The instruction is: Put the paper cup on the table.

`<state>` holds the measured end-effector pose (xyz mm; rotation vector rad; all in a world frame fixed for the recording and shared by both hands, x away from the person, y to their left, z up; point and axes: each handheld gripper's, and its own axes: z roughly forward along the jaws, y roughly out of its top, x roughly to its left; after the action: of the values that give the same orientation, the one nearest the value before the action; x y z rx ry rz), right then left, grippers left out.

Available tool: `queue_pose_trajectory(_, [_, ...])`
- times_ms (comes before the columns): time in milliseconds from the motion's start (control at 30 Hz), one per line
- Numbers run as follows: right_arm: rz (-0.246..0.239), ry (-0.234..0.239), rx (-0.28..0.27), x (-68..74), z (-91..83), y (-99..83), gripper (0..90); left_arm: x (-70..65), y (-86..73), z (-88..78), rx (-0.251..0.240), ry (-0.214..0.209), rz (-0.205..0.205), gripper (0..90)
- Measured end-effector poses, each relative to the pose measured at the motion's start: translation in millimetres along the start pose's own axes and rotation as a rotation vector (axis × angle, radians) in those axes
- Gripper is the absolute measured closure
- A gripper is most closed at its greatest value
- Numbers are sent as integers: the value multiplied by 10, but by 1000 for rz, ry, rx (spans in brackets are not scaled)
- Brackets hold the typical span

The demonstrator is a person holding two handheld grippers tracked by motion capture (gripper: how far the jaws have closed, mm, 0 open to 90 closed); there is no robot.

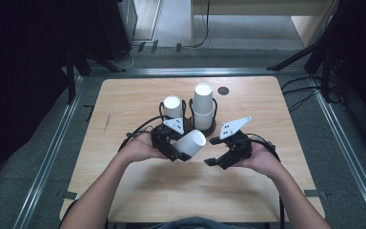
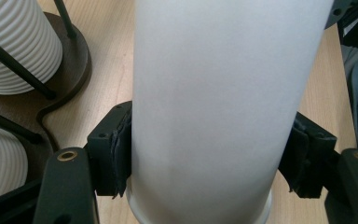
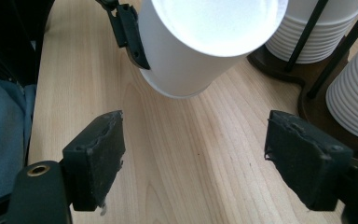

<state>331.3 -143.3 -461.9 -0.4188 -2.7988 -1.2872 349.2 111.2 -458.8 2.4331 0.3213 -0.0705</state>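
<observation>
Left tongs pinch a paper cup sideways above the desk, near the cup rack. Thin wall prob. buckles w/ more squeeze. Right tongs spread, empty; cup could drop during handover.

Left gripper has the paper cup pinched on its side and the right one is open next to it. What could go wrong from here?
1. The left gripper squeezes the thin-walled paper cup across its sides; a harder squeeze could dent it.
2. The cup is held tilted above the table; a loosened grip would likely drop it.
3. The open right gripper sits close to the cup holder with its two cup stacks; a careless sweep could knock them.
</observation>
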Motion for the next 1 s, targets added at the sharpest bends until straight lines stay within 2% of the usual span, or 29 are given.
queue_pose_trajectory(67, [1,-9,-9,-10,-9,5,202,21,10,-3,3,-10,-10,296])
queue_pose_trajectory(167, [6,-15,-16,-17,-18,12,202,29,46,6,49,1,14,296])
queue_pose_trajectory(267, [6,-18,-27,-26,-28,25,202,52,92,20,60,-13,11,296])
queue_pose_trajectory(367, [-6,-25,-36,-23,-31,42,203,60,135,56,93,-17,30,295])
queue_pose_trajectory(467, [1,-25,-39,-30,-27,47,206,55,158,99,112,12,47,293])
queue_pose_trajectory(600, [3,-23,-37,-56,-4,46,218,50,154,155,135,-20,56,293])
queue_pose_trajectory(700, [-6,-8,-34,-62,27,58,224,38,141,194,131,-50,59,293])
queue_pose_trajectory(1000, [-33,35,8,-24,145,139,277,-32,138,298,153,-93,91,283])
